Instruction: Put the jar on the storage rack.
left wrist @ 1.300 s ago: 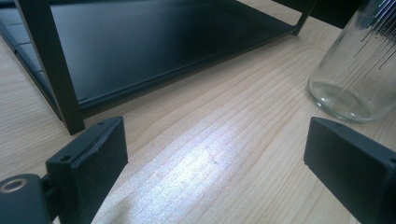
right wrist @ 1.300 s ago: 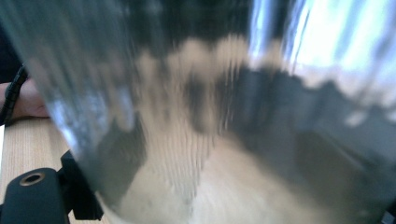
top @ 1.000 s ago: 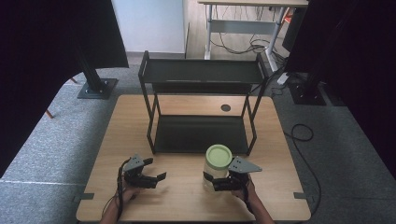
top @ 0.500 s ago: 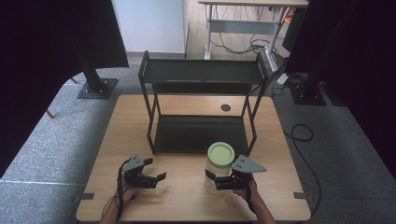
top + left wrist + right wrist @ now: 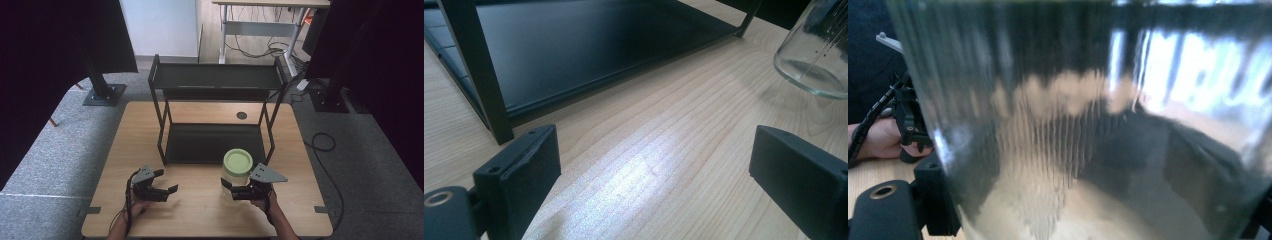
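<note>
At the near edge of the wooden table (image 5: 200,220) the person's two hands come in from below, each one holding a gripper. The left gripper (image 5: 167,190) rests low over the wood with its jaws wide apart and nothing between them; in the left gripper view only bare table lies between the two black jaws. The left hand (image 5: 136,207) holds it from behind.

The right gripper (image 5: 228,190) is closed around the lower part of the glass jar (image 5: 236,175), one jaw on each side (in the right gripper view the ribbed glass stands directly against the camera, and the left jaw touches its wall). The jar is upright, with a light green lid (image 5: 238,161) on top. In the left gripper view its base looks slightly lifted above the wood, but I cannot tell this for sure.

Just behind the jar stands the black shelf rack (image 5: 215,80). The jar is in front of the rack's lower shelf (image 5: 210,142), near the front right leg, not on the shelf
</note>
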`<control>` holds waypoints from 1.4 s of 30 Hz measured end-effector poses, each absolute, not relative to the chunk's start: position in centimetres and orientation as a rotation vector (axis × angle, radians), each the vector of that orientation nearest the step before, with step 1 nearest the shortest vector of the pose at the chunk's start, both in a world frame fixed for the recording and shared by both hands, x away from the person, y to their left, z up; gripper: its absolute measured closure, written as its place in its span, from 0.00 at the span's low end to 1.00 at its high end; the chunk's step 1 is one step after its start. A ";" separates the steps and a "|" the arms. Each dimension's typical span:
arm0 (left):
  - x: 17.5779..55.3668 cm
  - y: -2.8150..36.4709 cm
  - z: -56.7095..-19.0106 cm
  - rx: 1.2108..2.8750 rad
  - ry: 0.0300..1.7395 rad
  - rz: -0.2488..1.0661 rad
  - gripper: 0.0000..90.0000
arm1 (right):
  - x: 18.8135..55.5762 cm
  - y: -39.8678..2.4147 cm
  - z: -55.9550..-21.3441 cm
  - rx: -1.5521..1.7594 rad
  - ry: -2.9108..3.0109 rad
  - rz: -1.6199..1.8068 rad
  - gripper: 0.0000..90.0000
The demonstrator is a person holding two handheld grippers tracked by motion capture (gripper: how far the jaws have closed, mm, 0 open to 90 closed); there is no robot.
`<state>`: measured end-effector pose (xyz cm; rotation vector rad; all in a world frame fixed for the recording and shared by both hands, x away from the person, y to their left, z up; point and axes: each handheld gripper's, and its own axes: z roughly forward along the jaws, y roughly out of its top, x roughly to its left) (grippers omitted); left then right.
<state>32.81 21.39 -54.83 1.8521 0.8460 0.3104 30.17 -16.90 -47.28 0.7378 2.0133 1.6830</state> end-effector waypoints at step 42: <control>32.8 21.4 -54.8 1.854 0.842 0.308 0.07 | 32.4 -16.6 -43.2 0.696 1.954 1.674 0.12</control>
